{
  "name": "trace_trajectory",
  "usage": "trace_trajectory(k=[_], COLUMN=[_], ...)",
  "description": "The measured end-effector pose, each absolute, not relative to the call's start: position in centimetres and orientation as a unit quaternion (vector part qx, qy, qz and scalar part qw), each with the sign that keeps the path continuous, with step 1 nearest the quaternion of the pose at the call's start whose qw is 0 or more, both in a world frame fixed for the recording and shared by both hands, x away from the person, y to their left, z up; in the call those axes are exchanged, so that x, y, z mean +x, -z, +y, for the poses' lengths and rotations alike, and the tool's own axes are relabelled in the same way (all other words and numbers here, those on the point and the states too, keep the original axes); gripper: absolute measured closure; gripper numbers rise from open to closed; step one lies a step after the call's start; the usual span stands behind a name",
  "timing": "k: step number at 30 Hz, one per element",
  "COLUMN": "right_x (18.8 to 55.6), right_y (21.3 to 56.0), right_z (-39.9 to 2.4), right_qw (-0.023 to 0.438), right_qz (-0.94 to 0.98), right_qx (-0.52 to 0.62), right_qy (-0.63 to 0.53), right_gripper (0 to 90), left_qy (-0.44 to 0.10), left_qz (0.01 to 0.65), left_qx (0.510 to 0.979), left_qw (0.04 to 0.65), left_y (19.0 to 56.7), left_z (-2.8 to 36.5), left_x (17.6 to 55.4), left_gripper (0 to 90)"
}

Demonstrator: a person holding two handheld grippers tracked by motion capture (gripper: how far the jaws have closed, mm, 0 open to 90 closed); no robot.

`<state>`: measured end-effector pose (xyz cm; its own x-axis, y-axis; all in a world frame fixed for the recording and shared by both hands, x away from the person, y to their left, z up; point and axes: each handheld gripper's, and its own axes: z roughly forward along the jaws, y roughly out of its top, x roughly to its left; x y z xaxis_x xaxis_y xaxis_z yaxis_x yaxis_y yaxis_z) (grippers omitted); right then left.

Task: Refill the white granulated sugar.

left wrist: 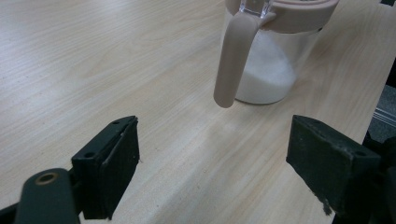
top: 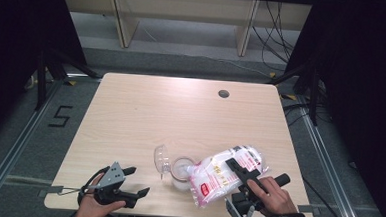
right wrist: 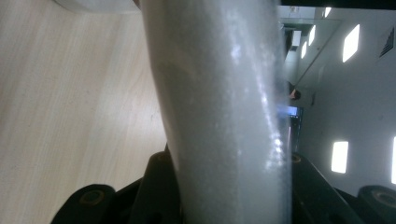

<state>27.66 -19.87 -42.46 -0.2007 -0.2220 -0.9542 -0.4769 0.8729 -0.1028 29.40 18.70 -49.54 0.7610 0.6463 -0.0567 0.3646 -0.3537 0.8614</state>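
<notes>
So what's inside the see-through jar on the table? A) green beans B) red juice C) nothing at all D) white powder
D: the left gripper view shows the jar partly filled with white powder, heaped at the bottom.

white bag [top: 225, 171] with red label, seemingly beige-lidded jar [left wrist: 273, 51]

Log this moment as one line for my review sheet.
right gripper: shut on bag, tilted over jar | left gripper: open, empty | jar: lid open, part-filled with white grains | table
</notes>
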Motion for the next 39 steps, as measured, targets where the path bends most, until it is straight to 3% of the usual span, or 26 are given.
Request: trace_trajectory(k=[27,39], right_x=[29.1,30.9], right_y=[43.9,44.7], right_z=[-20.9,-22.8], right_qw=[0.528,0.467], right_qz=[0.805,0.815], right_qx=[-0.155,-0.022], right_qy=[-0.221,-0.342], right_gripper=[74.5,75.4], left_qy=[-0.143,-0.143], left_qz=[0.322,0.322], left_qx=[0.805,0.804], left_qw=[0.478,0.479], left_y=[49.6,49.6], left_z=[18.6,18.6], left_x=[29.3,29.3], left_gripper=[16.8,16.8])
